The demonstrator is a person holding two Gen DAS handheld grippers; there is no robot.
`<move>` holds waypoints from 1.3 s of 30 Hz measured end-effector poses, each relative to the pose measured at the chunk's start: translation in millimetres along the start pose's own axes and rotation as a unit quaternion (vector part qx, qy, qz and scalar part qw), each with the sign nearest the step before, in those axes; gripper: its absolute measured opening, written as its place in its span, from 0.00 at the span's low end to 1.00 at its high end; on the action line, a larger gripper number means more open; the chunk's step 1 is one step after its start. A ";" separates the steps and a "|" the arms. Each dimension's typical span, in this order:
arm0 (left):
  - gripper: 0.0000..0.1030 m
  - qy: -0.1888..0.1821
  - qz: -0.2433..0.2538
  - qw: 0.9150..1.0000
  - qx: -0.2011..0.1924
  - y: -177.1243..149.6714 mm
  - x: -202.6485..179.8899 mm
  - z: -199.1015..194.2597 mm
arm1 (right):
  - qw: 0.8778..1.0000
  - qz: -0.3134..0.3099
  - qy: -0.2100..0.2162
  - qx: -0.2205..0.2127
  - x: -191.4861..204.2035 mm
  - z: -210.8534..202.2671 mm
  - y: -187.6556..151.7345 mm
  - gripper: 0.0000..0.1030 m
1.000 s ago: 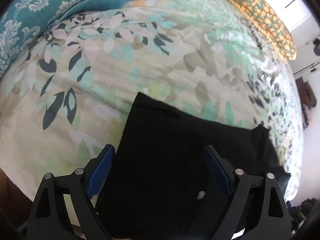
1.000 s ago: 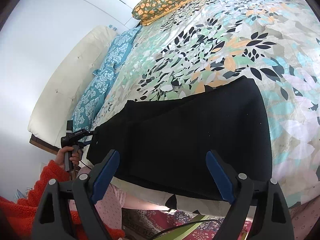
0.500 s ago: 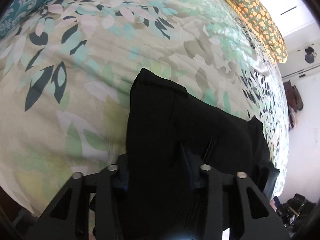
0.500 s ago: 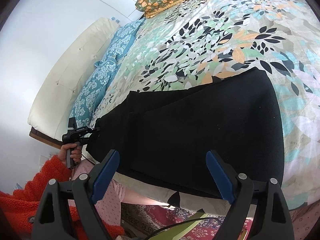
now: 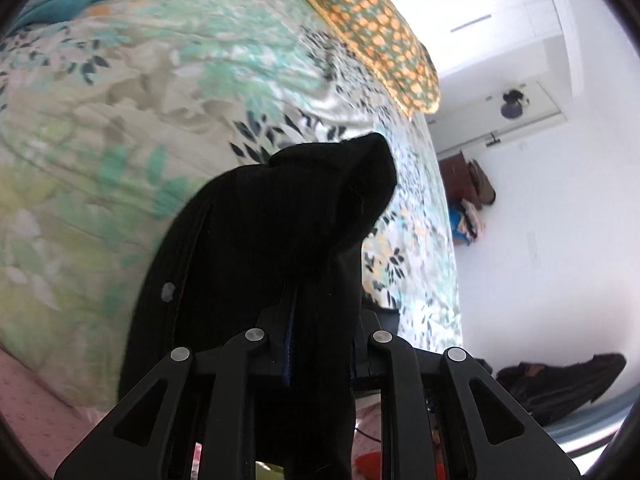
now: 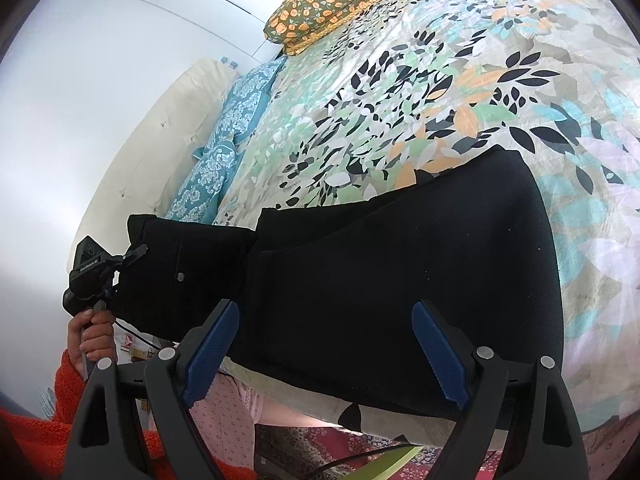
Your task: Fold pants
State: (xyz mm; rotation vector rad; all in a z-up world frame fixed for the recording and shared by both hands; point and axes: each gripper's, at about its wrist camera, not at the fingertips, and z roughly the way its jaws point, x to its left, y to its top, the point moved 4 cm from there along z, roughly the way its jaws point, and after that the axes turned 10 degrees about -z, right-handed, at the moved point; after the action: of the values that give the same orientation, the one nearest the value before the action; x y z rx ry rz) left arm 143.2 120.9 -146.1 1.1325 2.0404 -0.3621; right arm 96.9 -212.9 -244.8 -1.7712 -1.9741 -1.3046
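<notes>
on leaf-print bedspread (image 6: 440, 92) (white walls): left tool (image 5: 320, 344) pinching black pants (image 6: 380, 280), right tool (image 6: 324, 344) spread.

The left tongs (image 5: 320, 344) have just been closing and now pinch a fold of the black pants (image 5: 280, 240), the cloth bunched between the jaws and draped over them. From the right wrist view, the left tongs (image 6: 132, 254) are raised off the bed, gripped from below by a hand (image 6: 92, 334) in an orange sleeve (image 6: 60, 404). The right tongs (image 6: 324, 344) stand wide apart, blue pads (image 6: 438, 354) bare, angled down at the cloth without touching it.
</notes>
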 end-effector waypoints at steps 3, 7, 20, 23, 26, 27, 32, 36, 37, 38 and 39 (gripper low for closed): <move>0.19 0.039 0.033 0.998 0.020 -26.4 -16.2 63.9 | 1.000 0.010 -0.006 -0.015 -6.3 -10.5 0.3 0.86; 0.29 0.080 0.087 0.990 0.077 -63.2 -21.4 142.7 | 0.999 0.021 -0.014 -0.041 -14.4 -26.6 1.2 0.86; 0.68 0.031 0.125 0.989 -0.075 -34.7 -31.5 6.0 | 0.980 0.020 0.189 0.059 34.0 35.6 -6.8 0.86; 0.68 0.079 0.096 0.983 -0.138 -19.3 15.3 -21.7 | 0.974 0.019 0.206 0.098 43.3 63.6 -7.3 0.84; 0.68 0.124 0.061 0.975 -0.174 -16.6 62.3 -25.5 | 0.973 -0.014 0.193 0.128 51.0 82.6 -3.0 0.84; 0.68 0.128 0.051 0.974 -0.181 -18.4 74.3 -23.4 | 0.973 -0.022 0.186 0.136 52.1 86.6 -0.8 0.84; 0.68 0.135 -0.005 0.975 -0.178 -24.2 109.1 -9.1 | 0.965 -0.035 0.178 0.190 51.7 107.0 2.8 0.79; 0.68 0.131 0.005 0.973 -0.188 -22.8 101.1 -13.9 | 0.957 -0.048 0.164 0.234 52.9 120.4 -1.5 0.73; 0.68 0.132 0.006 0.974 -0.185 -23.2 100.8 -11.4 | 0.953 -0.042 0.175 0.246 53.6 124.4 -3.5 0.66; 0.68 0.131 0.006 0.975 -0.181 -23.2 101.4 -10.1 | 0.949 -0.043 0.177 0.258 54.4 127.6 -6.0 0.64; 0.68 0.130 0.004 0.976 -0.177 -23.7 101.3 -7.7 | 0.946 -0.048 0.176 0.269 55.3 129.4 -9.3 0.64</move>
State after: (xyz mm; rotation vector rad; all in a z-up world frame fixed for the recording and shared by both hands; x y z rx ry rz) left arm 88.0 172.7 -217.9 1.0044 2.2112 0.1624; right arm 125.8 -82.6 -290.6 -1.1170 -1.9727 -0.8999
